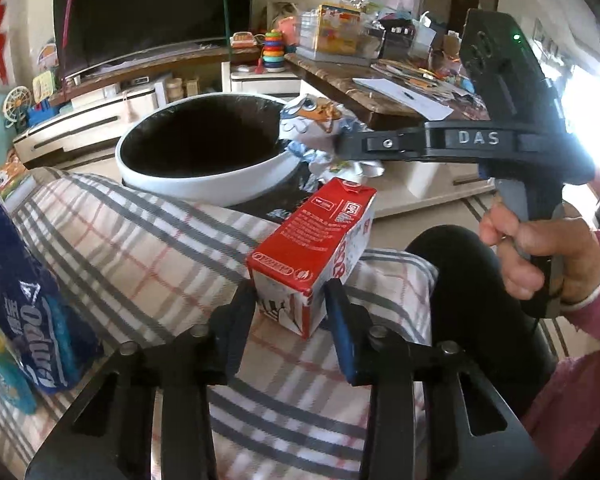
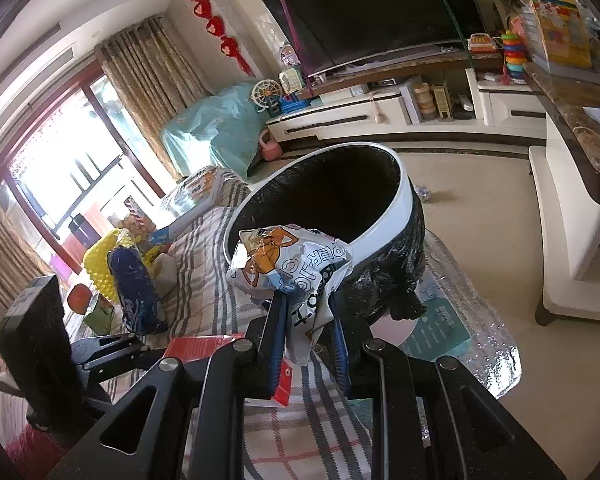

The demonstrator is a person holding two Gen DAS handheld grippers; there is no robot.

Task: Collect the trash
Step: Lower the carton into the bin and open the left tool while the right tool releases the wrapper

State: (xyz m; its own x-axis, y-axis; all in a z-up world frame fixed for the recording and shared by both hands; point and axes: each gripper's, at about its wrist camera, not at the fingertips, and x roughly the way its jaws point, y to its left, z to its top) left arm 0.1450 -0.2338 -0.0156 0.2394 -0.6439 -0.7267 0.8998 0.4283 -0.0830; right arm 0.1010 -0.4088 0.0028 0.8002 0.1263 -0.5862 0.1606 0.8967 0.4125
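- a bed or couch under a plaid cover (image 1: pixel 148 248) carries the things; which one is unclear.
- a red carton (image 1: pixel 312 248) lies on the cover.
- a blue tissue pack (image 1: pixel 32 312) lies at its left.
- a yellow foam net (image 2: pixel 104 260) lies beyond the pack.

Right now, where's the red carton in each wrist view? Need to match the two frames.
Left wrist: red carton at centre, lying on the plaid cover, between the left gripper fingers.
Right wrist: only slivers of it show, low centre-left, mostly hidden behind the right gripper, which grips a printed wrapper.
Shared landmark: the white-rimmed trash bin, just beyond the carton in both views.
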